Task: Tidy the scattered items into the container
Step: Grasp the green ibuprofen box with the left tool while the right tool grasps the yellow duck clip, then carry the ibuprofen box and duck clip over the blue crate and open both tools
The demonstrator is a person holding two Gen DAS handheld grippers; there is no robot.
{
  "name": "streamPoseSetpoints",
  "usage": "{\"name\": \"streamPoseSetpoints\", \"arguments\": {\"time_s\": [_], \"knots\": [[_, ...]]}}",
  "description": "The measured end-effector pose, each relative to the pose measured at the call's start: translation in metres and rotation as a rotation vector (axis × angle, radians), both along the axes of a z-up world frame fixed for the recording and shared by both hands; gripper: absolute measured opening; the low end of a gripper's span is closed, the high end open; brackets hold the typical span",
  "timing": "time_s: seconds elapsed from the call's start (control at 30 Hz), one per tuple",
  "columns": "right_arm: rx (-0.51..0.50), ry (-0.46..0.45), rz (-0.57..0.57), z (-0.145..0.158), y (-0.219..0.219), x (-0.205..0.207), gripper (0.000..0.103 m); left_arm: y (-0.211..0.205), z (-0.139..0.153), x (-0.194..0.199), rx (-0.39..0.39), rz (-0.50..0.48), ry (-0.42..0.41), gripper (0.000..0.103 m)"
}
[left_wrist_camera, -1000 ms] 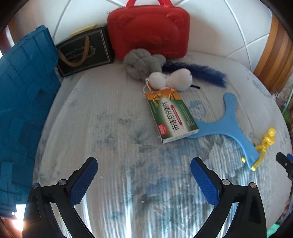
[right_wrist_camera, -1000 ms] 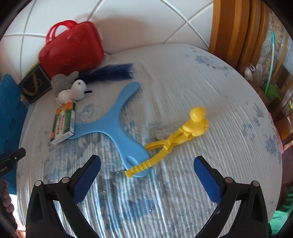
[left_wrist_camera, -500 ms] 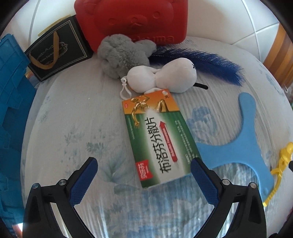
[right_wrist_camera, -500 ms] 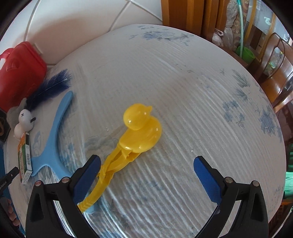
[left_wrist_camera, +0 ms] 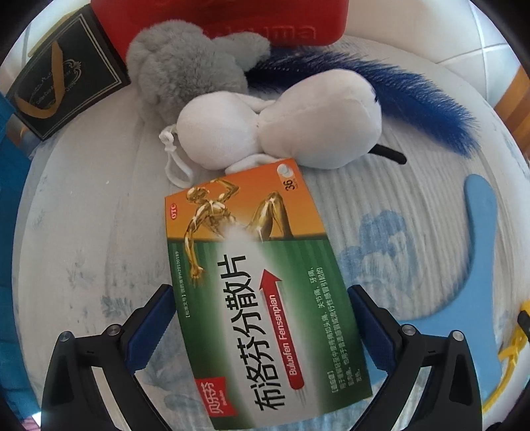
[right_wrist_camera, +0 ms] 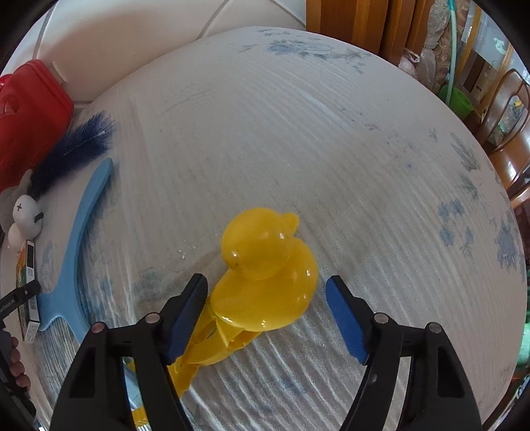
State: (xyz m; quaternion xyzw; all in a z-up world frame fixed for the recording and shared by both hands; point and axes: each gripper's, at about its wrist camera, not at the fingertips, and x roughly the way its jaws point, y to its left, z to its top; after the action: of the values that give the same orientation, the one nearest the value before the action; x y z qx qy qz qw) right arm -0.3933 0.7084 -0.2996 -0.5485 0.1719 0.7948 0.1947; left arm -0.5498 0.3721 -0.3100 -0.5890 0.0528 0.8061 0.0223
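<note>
A green and orange medicine box lies flat on the tablecloth, and my left gripper is open with one finger on each side of its near end. Beyond the box sit a white plush toy, a grey plush and a dark blue feather. In the right wrist view, a yellow duck-shaped clamp lies between the fingers of my open right gripper; its left fingertip is close to the duck's body. A light blue boomerang-shaped piece lies to the left.
A red case and a black gift bag stand at the back by the white wall. A blue crate edge shows at far left. Wooden chairs stand past the table's right edge. A hand shows at lower left.
Both grippers moved forward and down: the left now straddles the medicine box, the right now straddles the yellow duck clamp. Both stay open.
</note>
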Motion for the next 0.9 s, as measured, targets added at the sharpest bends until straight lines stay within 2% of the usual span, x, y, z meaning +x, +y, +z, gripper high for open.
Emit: {"name": "streamPoseSetpoints", "arguments": {"time_s": [0.03,0.17,0.33,0.37,0.4,0.5,0.73,0.83,0.9], "knots": [[-0.004,0.006,-0.005,0.000,0.001,0.000,0.074,-0.002,0.001,0.001,0.004,0.002,0.002,0.095],[-0.032,0.028,-0.033,0.000,0.007,0.004,0.074,-0.009,0.003,0.007,0.020,0.009,0.011,0.094],[-0.005,0.029,-0.030,0.000,0.004,0.004,0.074,-0.018,0.013,0.019,0.016,0.004,0.046,0.093],[0.007,0.034,-0.012,0.001,0.001,0.002,0.063,-0.021,0.017,0.022,0.012,0.000,0.057,0.093],[0.020,0.039,0.007,0.002,-0.002,0.000,0.058,-0.023,0.021,0.026,0.008,-0.003,0.068,0.093],[0.046,0.061,0.035,0.008,-0.006,-0.007,0.053,-0.030,0.033,0.033,0.007,0.001,0.090,0.092],[0.105,0.205,0.105,0.056,-0.023,-0.008,0.051,-0.044,0.064,0.050,0.012,0.008,0.186,0.091],[0.110,0.260,0.134,0.080,-0.034,-0.009,0.045,-0.051,0.080,0.059,0.017,0.016,0.229,0.091],[0.121,0.281,0.161,0.093,-0.043,-0.011,0.045,-0.055,0.091,0.067,0.022,0.020,0.255,0.091]]}}
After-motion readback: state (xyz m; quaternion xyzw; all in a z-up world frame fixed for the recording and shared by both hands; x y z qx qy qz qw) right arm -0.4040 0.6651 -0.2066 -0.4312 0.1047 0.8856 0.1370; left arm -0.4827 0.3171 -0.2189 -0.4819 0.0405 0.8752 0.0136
